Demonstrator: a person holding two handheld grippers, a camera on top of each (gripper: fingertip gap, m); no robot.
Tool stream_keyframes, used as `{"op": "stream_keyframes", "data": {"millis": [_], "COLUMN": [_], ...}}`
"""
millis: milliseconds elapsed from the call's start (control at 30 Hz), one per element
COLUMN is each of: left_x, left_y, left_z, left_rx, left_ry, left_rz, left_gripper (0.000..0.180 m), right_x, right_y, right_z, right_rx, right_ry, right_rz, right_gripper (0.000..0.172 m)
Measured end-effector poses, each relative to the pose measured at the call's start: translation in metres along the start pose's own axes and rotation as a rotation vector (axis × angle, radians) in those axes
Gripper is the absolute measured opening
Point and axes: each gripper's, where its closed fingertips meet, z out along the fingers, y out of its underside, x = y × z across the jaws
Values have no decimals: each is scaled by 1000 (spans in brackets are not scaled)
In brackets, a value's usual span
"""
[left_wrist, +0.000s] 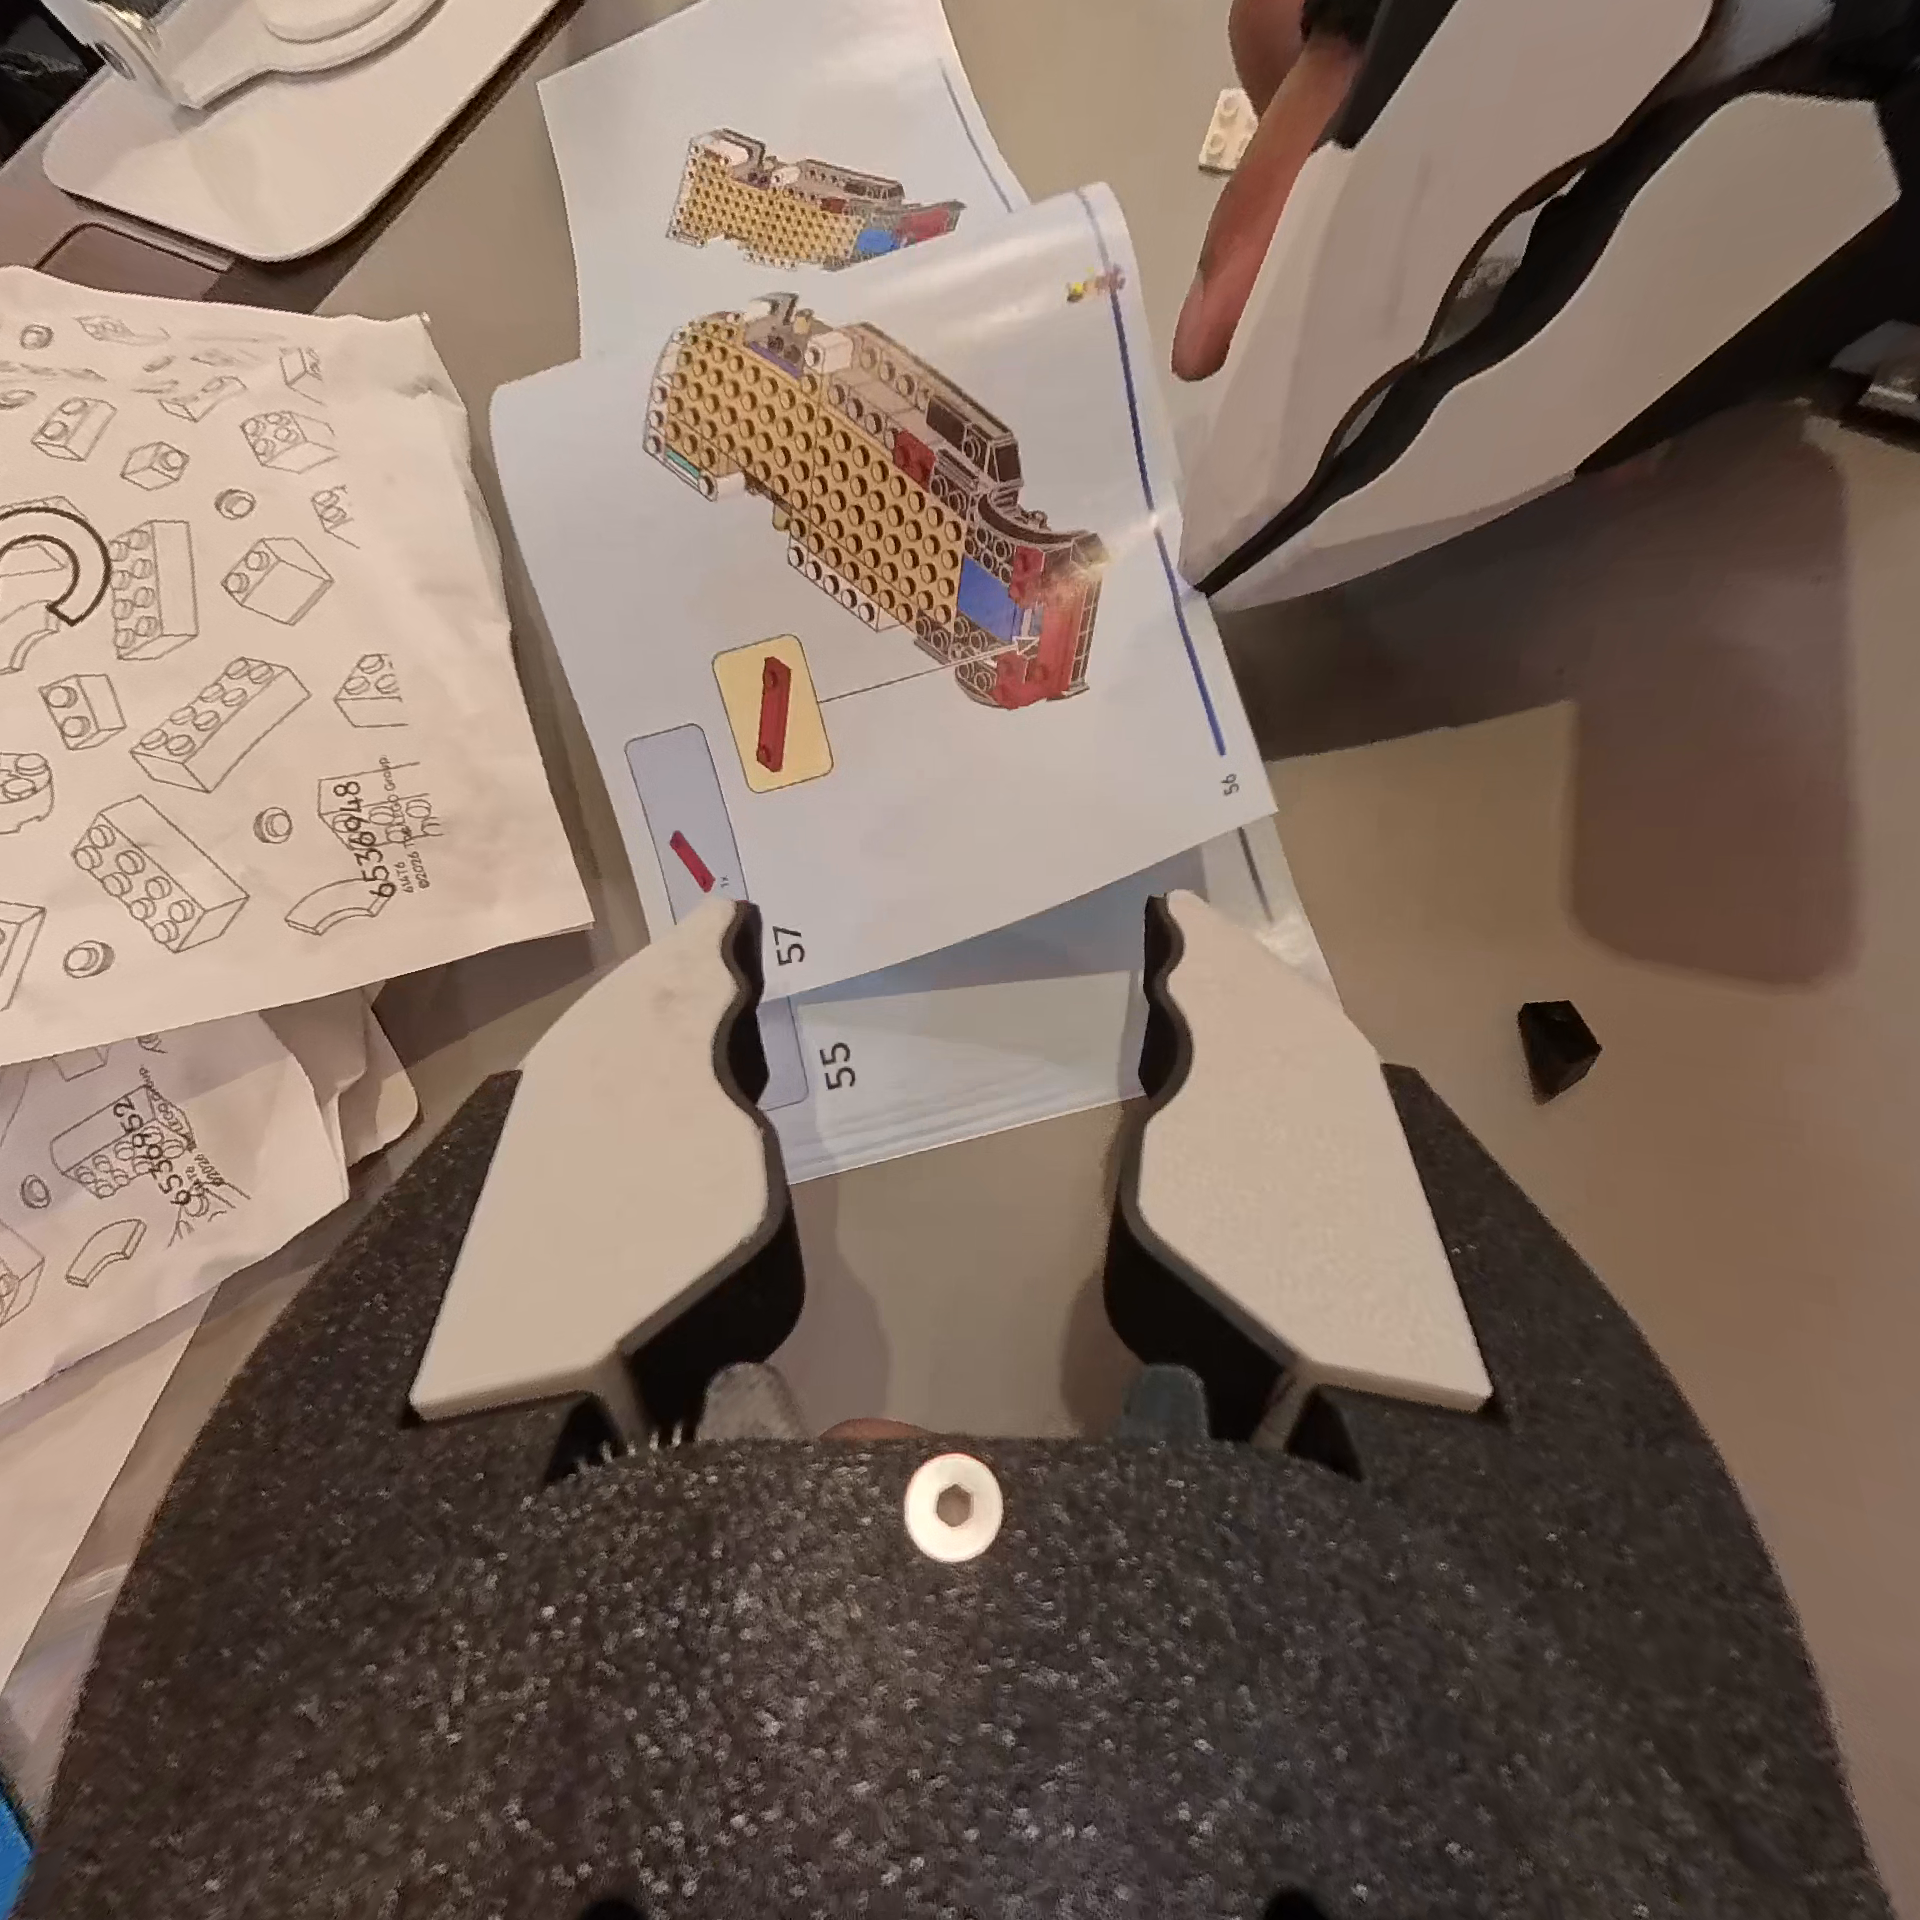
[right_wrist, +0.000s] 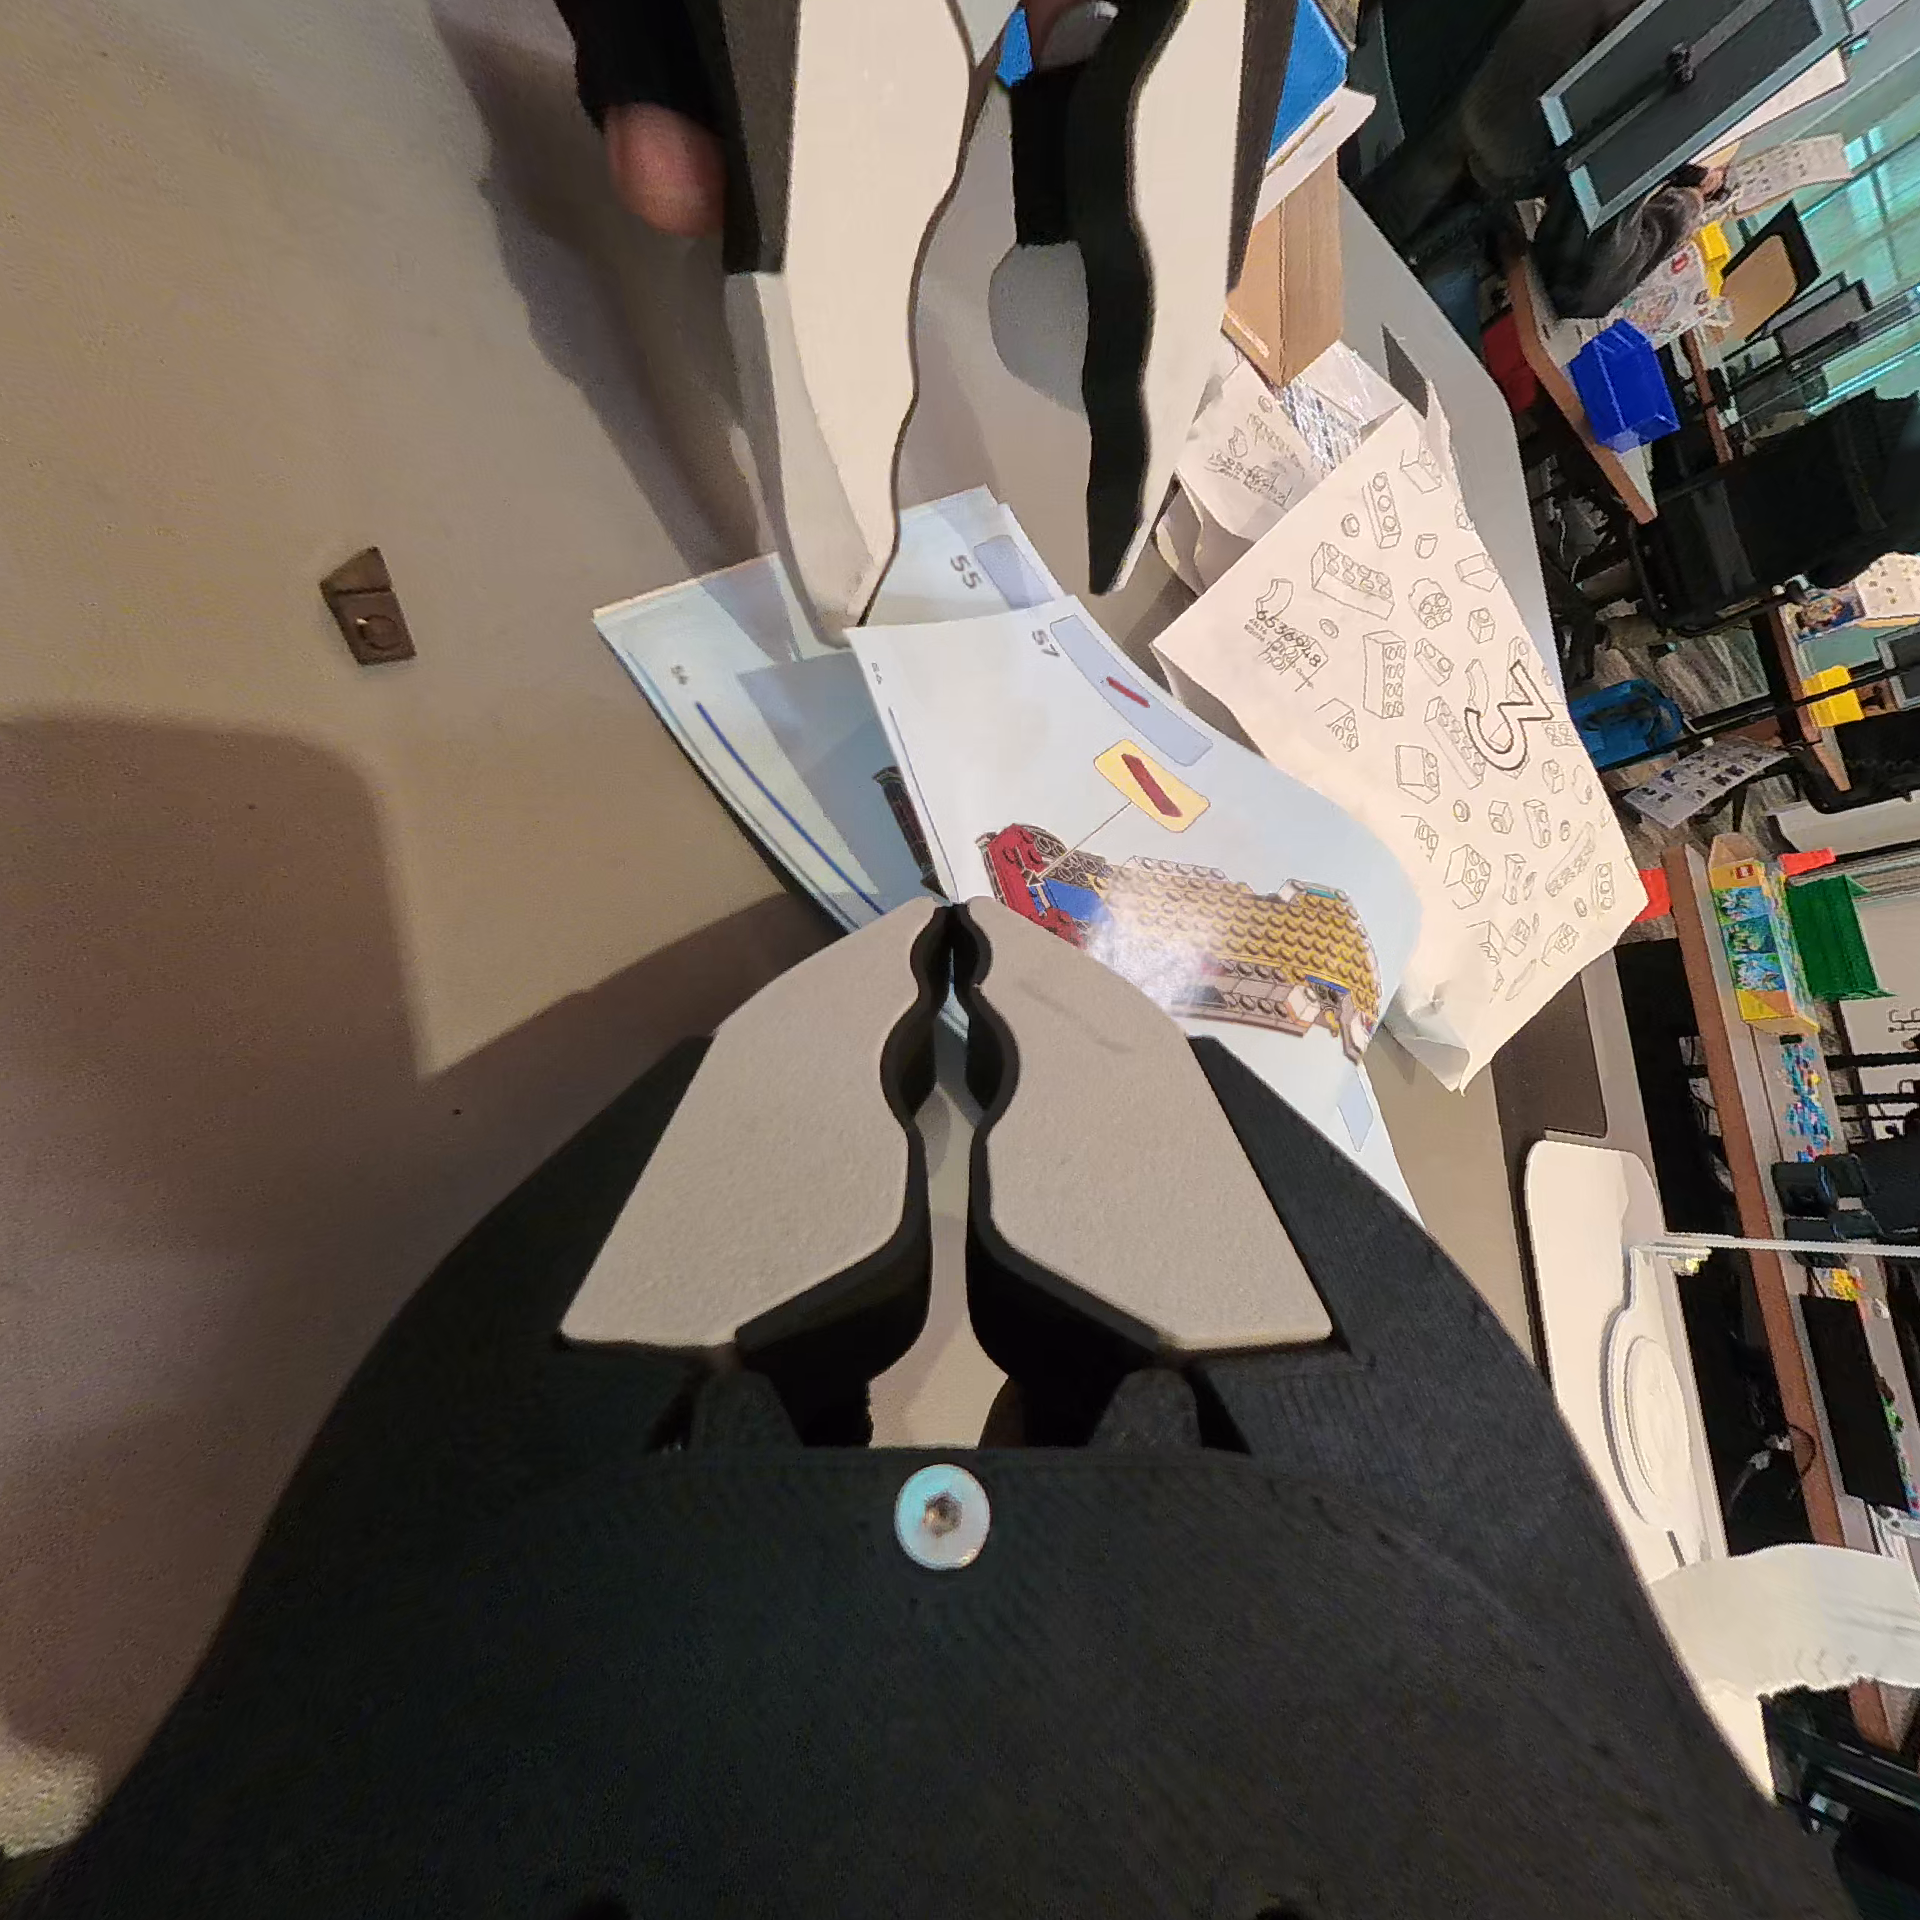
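On the left, white paper bags printed with outlined bricks (left_wrist: 208, 644) lie crumpled on the beige surface (left_wrist: 1455, 1039), touching the left edge of the open, pale blue instruction booklet (left_wrist: 935, 810), the landmark here. The left gripper (left_wrist: 951, 914) hovers low over the booklet's near edge, pointing forward along it, its grey fingers with black wavy pads spread wide and released, nothing between them; the lifted page's lower corner shows beyond the gap. To the booklet's right, a small black sloped brick (left_wrist: 1555, 1044) sits alone on the surface. Farther right, the right gripper (left_wrist: 1205, 587) slants steeply down from the upper right, a person's finger (left_wrist: 1236, 229) beside its body, tips meeting the right edge of the raised page (left_wrist: 1039, 790). In the right wrist view its jaws are clenched on that page's edge (right_wrist: 951, 914), holding the sheet curled up above the pages beneath.
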Motion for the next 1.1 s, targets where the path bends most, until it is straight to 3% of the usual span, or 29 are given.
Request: {"op": "stream_keyframes", "data": {"millis": [367,567,700,933,1100], "left_x": [-5,-5,-4,5,12], "left_y": [-16,-31,-34,-43,-52], "left_z": [9,4,3,1,-5], "left_rx": [41,121,135,191,254], "left_ry": [-110,-136,-138,-102,-56], "left_rz": [132,163,178,202,192], "left_gripper": [62,52,40,15,4], "right_x": [-2,-5,-4,11,22], "right_y": [-4,-11,-18,-16,-17], "right_z": [-1,-3,-4,1,-1], "right_rx": [22,52,78,33,44], "right_ry": [7,13,24,128,150], "right_rz": [-33,-66,-60,-25,86], "right_gripper": [0,21,25,21,4]}}
